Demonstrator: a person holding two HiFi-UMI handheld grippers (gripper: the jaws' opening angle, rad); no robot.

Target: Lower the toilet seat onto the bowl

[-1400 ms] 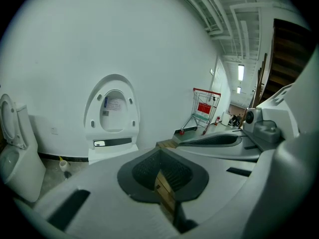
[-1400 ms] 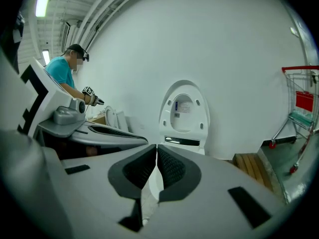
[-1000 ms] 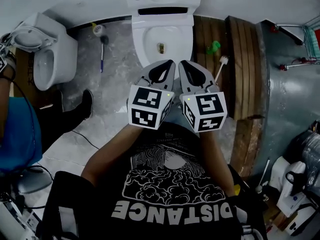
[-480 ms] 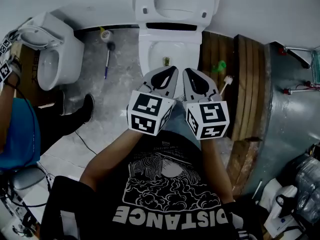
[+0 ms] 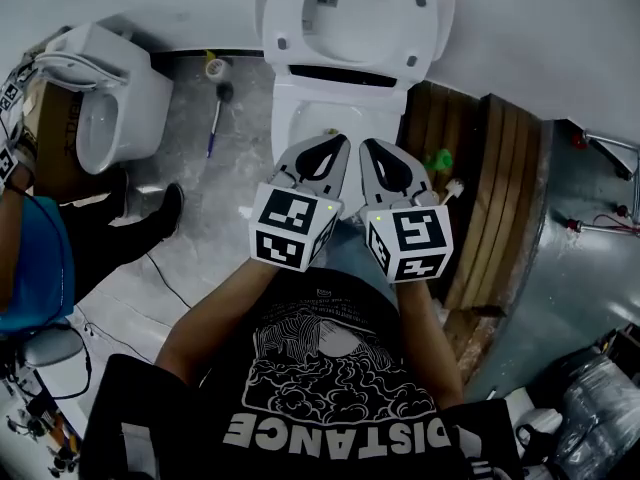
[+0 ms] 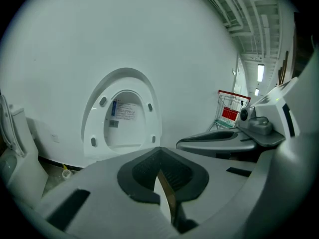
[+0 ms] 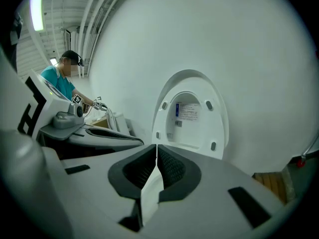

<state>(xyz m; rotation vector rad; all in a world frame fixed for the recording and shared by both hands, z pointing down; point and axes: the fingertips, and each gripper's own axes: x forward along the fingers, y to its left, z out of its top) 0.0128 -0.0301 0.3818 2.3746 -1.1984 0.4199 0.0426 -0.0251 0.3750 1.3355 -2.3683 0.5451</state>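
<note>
Straight ahead of me, against the white wall point(image 5: 530, 28), the seat point(image 5: 283, 18) stands upright over the open bowl point(image 5: 292, 108), its underside facing me. I hold the left gripper point(image 6: 159, 156) and right gripper point(image 7: 156, 151) side by side near the bowl's front. Both have their jaws pressed together on nothing, and both are well apart from the seat.

Your T-shirt point(image 5: 330, 368) reads "DISTANCE", upside down at the bottom of the head view. The sticker point(image 7: 188, 112) on the raised toilet seat point(image 5: 430, 23) has print too small to read.
</note>
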